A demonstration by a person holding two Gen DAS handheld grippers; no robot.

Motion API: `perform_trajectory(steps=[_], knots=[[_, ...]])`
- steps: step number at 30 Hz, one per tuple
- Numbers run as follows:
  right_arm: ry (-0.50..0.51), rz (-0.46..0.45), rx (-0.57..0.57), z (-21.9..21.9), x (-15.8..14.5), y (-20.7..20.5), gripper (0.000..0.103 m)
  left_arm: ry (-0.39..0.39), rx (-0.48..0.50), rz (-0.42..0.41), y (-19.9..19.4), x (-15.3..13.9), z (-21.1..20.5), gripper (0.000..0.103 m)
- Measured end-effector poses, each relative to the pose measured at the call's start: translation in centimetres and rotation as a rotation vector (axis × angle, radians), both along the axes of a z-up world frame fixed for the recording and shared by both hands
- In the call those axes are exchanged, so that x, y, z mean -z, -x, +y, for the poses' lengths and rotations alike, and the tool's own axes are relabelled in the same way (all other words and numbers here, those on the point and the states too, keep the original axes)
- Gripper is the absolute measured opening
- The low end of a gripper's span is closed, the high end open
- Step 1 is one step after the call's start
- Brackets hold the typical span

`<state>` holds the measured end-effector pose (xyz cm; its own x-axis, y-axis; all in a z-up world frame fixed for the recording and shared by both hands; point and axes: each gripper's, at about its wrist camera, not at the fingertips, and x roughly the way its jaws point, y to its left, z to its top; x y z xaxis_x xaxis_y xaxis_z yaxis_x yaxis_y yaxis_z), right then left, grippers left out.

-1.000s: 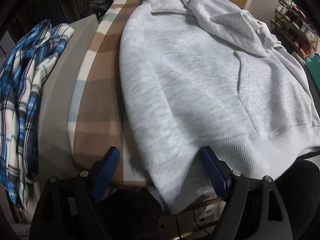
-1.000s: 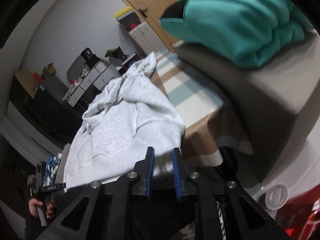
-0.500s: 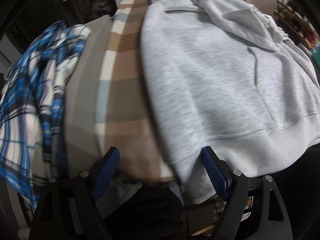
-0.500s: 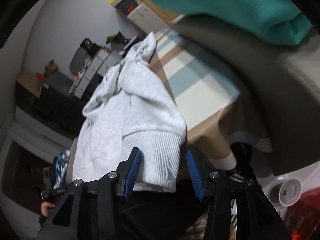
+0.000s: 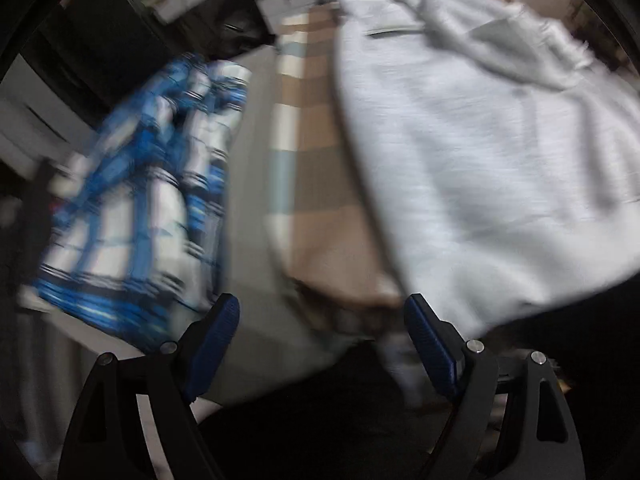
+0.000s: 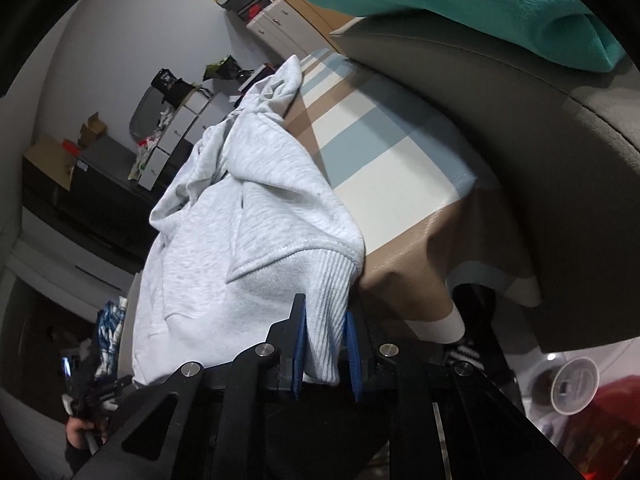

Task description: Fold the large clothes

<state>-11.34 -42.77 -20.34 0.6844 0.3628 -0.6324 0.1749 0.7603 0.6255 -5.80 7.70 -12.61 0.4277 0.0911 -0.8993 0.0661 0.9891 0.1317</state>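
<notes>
Grey fleece hoodie [image 6: 248,248] lies spread on the striped brown, white and blue cloth [image 6: 384,168], its ribbed hem hanging over the near edge. My right gripper [image 6: 324,344] is pinched onto that hem at the corner nearest the striped cloth's bare side. My left gripper [image 5: 320,340] stands wide apart with nothing between its pads, off the hoodie's other hem corner; that view is badly blurred. Judgement: folding is barely begun; the body lies flat, hood and one sleeve bunched at the far end, every fold left. Beside the hoodie on the left-gripper side sits a blue plaid shirt [image 5: 136,208]; beyond the striped cloth a teal cushion [image 6: 460,4] rests on a grey seat [image 6: 540,160]. Neither blocks the hem.
</notes>
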Motion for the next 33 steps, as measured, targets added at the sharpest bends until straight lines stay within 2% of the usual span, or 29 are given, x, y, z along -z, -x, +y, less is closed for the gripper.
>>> perform_trajectory(steps=[1, 2, 4, 6, 8, 10, 12, 13, 15, 17, 20, 23, 26, 28, 30, 33], knots=[[0.0, 0.002, 0.0, -0.1, 0.0, 0.0, 0.018, 0.065, 0.005, 0.017, 0.1, 0.0, 0.2, 0.082], [0.011, 0.005, 0.0, -0.1, -0.1, -0.1, 0.019, 0.2, 0.017, 0.044, 0.7, 0.2, 0.3, 0.082], [0.035, 0.005, 0.0, 0.1, -0.3, -0.1, 0.019, 0.385, 0.016, 0.089, 0.5, 1.1, 0.5, 0.082], [0.015, 0.01, 0.003, -0.1, -0.1, -0.1, 0.02, 0.507, -0.009, 0.144, -0.3, 2.5, 0.4, 0.082], [-0.011, 0.021, 0.008, -0.4, 0.1, -0.1, 0.023, 0.573, -0.04, 0.165, -0.5, 3.5, 0.5, 0.082], [-0.072, 0.026, 0.005, -0.8, 0.5, -0.1, 0.024, 0.686, -0.062, 0.189, -0.2, 4.4, 1.0, 0.082], [-0.13, 0.011, -0.021, -1.1, 0.7, -0.2, 0.024, 0.797, -0.093, 0.196, 0.7, 4.4, 1.7, 0.079], [-0.171, -0.026, -0.051, -1.1, 0.6, -0.2, 0.024, 0.844, -0.09, 0.174, 0.8, 4.2, 2.1, 0.079], [-0.214, -0.104, -0.082, -1.1, 0.0, 0.2, 0.024, 0.862, -0.084, 0.141, 1.4, 3.3, 1.9, 0.078], [-0.24, -0.179, -0.104, -1.2, -0.9, 0.7, 0.024, 0.874, -0.033, 0.088, 2.4, 1.9, 1.9, 0.078], [-0.248, -0.225, -0.121, -1.3, -1.8, 0.6, 0.024, 0.88, 0.061, 0.023, 2.5, 0.1, 1.0, 0.078], [-0.258, -0.198, -0.119, -1.4, -1.4, -0.5, 0.026, 0.907, 0.067, -0.021, 1.3, -0.3, 1.1, 0.078], [-0.26, -0.142, -0.094, -1.2, -0.9, -1.6, 0.029, 0.968, 0.038, 0.021, -0.7, 0.9, 1.1, 0.079], [-0.288, -0.113, -0.082, -1.2, -0.6, -1.8, 0.041, 0.966, 0.024, 0.046, -1.5, 1.6, 0.8, 0.079], [-0.28, -0.1, -0.084, -0.9, -0.7, -2.1, 0.046, 0.983, 0.016, 0.068, -2.0, 2.0, 0.7, 0.079], [-0.257, -0.088, -0.094, -0.7, -1.0, -2.9, 0.046, 0.999, 0.017, 0.068, -2.1, 1.8, 1.0, 0.079]])
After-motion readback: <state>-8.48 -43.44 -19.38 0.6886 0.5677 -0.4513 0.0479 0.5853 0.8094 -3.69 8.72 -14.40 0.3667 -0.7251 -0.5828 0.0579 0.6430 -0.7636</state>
